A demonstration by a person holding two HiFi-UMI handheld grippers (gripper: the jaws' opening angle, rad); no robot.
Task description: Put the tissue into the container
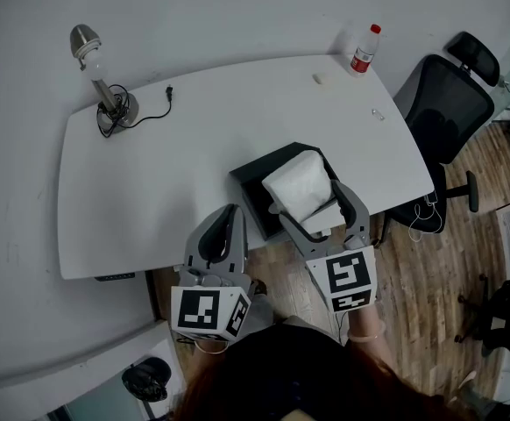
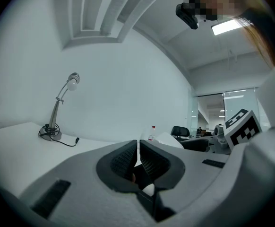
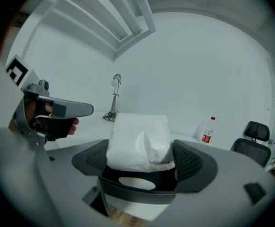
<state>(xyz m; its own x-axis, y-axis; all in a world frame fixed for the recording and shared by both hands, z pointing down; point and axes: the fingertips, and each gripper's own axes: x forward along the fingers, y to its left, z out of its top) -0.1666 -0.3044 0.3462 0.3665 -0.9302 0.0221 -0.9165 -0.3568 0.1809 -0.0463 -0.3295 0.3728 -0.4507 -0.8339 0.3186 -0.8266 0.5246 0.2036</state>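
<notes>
Currently | your right gripper (image 1: 312, 202) pinches the tissue pack (image 1: 299, 181) by its 2 sides, held over the black container (image 1: 257, 189) at the table (image 1: 150, 182) edge | your left gripper (image 1: 230, 213) pressed together, empty | pick-up done; lowering and release left, by my read.

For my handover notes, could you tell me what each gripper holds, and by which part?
The right gripper clamps the white tissue pack by its two opposite sides. The left gripper holds nothing, its jaws together.
</notes>
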